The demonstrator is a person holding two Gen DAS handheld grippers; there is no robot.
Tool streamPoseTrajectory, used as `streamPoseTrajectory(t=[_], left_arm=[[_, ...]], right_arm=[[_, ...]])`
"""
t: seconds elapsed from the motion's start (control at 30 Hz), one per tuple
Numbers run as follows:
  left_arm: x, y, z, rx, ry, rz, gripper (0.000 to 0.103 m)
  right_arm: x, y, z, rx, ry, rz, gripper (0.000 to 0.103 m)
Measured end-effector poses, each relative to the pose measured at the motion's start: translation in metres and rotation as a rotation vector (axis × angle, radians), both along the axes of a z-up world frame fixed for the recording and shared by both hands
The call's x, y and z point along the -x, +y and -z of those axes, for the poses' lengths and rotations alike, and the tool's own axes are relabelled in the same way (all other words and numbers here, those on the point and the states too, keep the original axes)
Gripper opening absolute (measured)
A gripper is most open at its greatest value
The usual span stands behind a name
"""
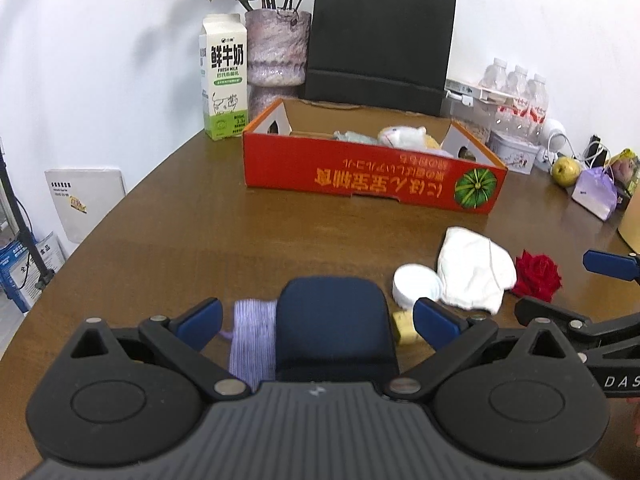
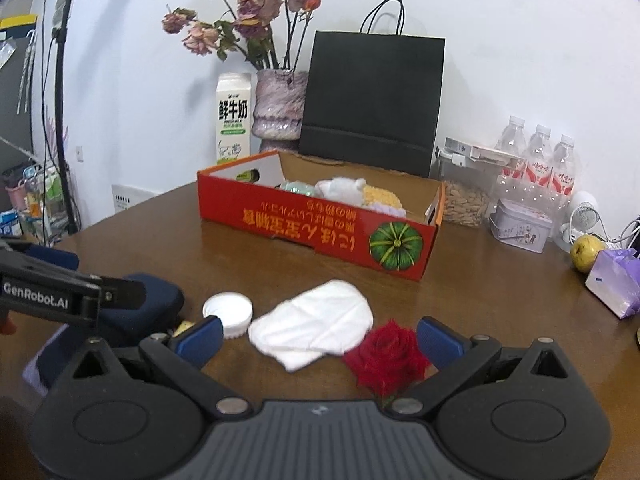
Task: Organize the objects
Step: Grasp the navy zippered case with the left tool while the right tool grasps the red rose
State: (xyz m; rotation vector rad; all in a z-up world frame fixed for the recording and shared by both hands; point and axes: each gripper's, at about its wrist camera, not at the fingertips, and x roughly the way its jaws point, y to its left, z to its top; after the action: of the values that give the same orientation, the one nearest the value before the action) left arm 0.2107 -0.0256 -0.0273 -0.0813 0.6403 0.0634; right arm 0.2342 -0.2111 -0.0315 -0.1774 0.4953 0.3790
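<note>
My left gripper (image 1: 318, 326) is open, its fingers on either side of a dark blue pouch (image 1: 334, 324) and a purple yarn skein (image 1: 253, 340). A yellow piece (image 1: 404, 326), a white lid (image 1: 416, 282), a white cloth (image 1: 474, 270) and a red rose (image 1: 536, 272) lie to the right. My right gripper (image 2: 320, 340) is open, with the rose (image 2: 386, 354) and the cloth (image 2: 316, 326) between its fingers. The red cardboard box (image 1: 360, 176) holds several soft items and also shows in the right wrist view (image 2: 316, 228).
Behind the box stand a milk carton (image 1: 224, 80), a vase of dried roses (image 1: 278, 50) and a black paper bag (image 1: 378, 42). At the right are water bottles (image 2: 540, 164), a tin (image 2: 520, 230), a pear (image 2: 586, 252) and a purple bag (image 2: 618, 280).
</note>
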Motion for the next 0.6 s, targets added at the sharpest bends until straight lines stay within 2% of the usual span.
streamPoseTrajectory(t=[0.33,0.6], left_arm=[[0.014,-0.007,0.009,-0.001,0.04,-0.015,0.103],[0.011,-0.014,0.017,-0.004,0.07,-0.036,0.103]], right_arm=[[0.013,-0.026,0.017,-0.003,0.037,0.006,0.103],[0.014,-0.049,0.026,-0.016,0.066,0.016,0.103]])
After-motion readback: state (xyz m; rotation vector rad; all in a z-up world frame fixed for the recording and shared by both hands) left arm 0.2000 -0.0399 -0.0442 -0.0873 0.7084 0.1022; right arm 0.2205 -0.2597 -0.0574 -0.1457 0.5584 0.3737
